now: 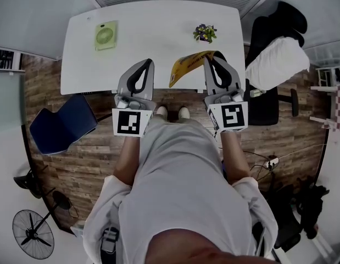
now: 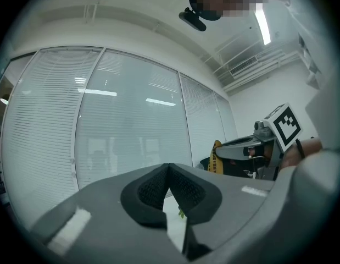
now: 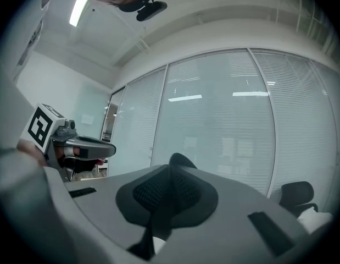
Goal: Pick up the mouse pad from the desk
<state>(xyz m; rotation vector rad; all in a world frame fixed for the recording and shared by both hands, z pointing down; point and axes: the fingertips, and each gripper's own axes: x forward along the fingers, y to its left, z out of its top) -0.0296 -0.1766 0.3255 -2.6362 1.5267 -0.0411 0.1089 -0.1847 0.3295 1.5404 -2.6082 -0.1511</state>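
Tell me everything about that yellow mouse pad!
The mouse pad is a thin, floppy sheet. It is yellow with dark print on one side and looks dark on the other. It curls instead of lying flat. The right claw is shut on one end, and the rest sticks out toward the left claw, over the front edge of the white desk. I can't see anything else touching it.

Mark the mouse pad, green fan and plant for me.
mouse pad (image 1: 186, 66), head view, on its yellow face.
green fan (image 1: 105, 36), head view, on the middle of its grille.
plant (image 1: 205, 32), head view, on its flowers.
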